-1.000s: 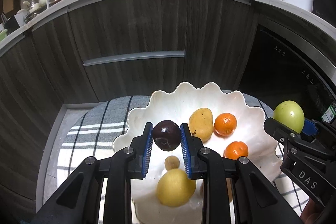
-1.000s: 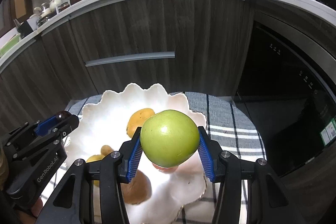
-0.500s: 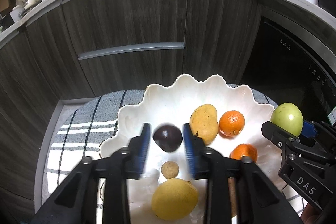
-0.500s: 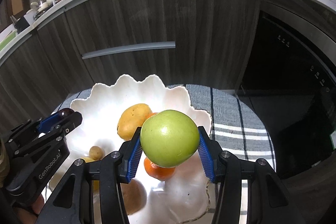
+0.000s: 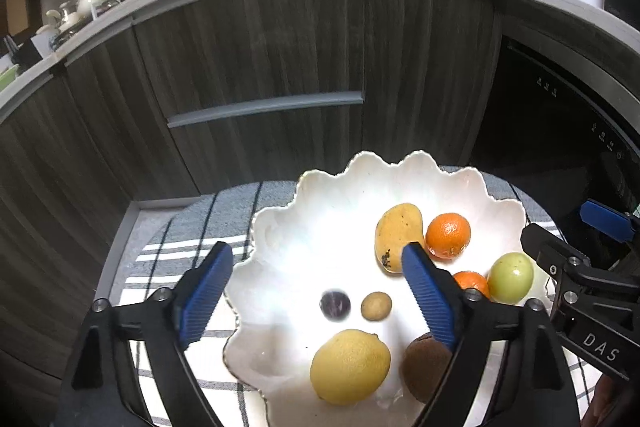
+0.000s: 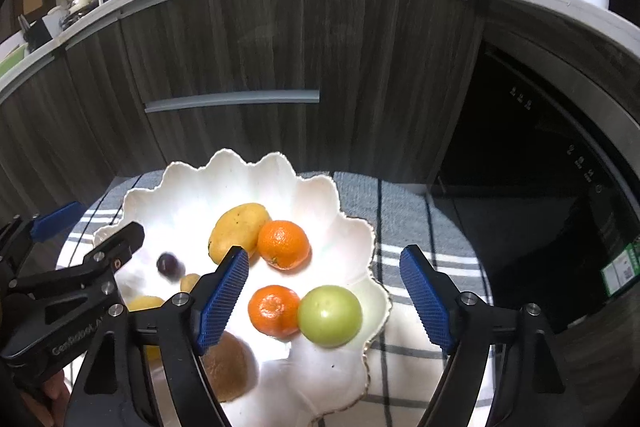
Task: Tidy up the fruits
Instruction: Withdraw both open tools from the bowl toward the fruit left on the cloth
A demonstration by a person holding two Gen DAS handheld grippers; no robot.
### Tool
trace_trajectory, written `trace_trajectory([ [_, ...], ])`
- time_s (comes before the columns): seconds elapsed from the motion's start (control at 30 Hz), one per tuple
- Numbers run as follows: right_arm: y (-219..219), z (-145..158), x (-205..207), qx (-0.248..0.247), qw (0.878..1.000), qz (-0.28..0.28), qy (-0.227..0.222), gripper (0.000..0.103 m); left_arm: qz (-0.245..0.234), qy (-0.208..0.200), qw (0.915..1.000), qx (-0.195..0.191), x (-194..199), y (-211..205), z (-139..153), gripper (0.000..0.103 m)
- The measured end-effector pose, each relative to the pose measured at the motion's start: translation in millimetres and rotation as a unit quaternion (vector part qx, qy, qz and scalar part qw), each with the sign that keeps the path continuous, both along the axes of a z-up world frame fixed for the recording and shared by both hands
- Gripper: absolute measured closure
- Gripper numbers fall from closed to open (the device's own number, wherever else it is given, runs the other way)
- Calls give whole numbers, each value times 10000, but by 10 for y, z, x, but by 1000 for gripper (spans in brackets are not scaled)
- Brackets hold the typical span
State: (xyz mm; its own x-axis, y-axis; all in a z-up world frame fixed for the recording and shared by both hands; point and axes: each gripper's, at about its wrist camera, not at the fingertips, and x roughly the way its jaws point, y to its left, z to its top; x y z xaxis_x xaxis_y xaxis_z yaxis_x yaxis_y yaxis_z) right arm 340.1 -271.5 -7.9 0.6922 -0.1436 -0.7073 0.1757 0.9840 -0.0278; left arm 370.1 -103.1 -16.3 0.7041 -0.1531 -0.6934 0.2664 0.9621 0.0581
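A white scalloped bowl (image 5: 344,187) (image 6: 192,187) sits on a striped cloth and holds several fruits. My left gripper (image 5: 316,287) is open and empty above it; a dark plum (image 5: 335,303) (image 6: 167,263) lies in the bowl below. My right gripper (image 6: 324,295) is open and empty; a green apple (image 6: 330,315) (image 5: 511,277) rests in the bowl by its right rim. Also in the bowl: a mango (image 5: 396,235), two oranges (image 5: 448,235) (image 6: 274,309), a lemon (image 5: 350,365), a kiwi (image 5: 424,367) and a small round brown fruit (image 5: 376,305).
The grey and white striped cloth (image 6: 404,219) covers a round table. Dark wooden cabinets (image 5: 260,67) with a metal handle stand behind. A black oven front (image 6: 540,207) is at the right. A countertop with pans and bottles runs above.
Both grippers opened and rose. The plum dropped from my left gripper into the bowl. The green apple dropped from my right gripper into the bowl beside an orange.
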Motion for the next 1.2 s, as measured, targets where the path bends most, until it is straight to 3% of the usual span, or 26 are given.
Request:
trace_trajectory([
  [0.1, -3, 59, -72, -26, 10000, -46, -53, 19, 27, -25, 10000, 77, -69, 16, 51, 15],
  [0.6, 61, 347, -725, 128, 9992, -206, -318, 19, 120, -73, 9998, -117, -740, 194, 286, 15],
  [0.77, 91, 359, -943, 167, 9989, -257, -368, 19, 270, -382, 9988, -130, -987, 292, 343, 15],
  [1.2, 178, 311, -1324, 165, 9982, -254, -508, 19, 172, -280, 9993, -179, -1331, 354, 165, 15],
])
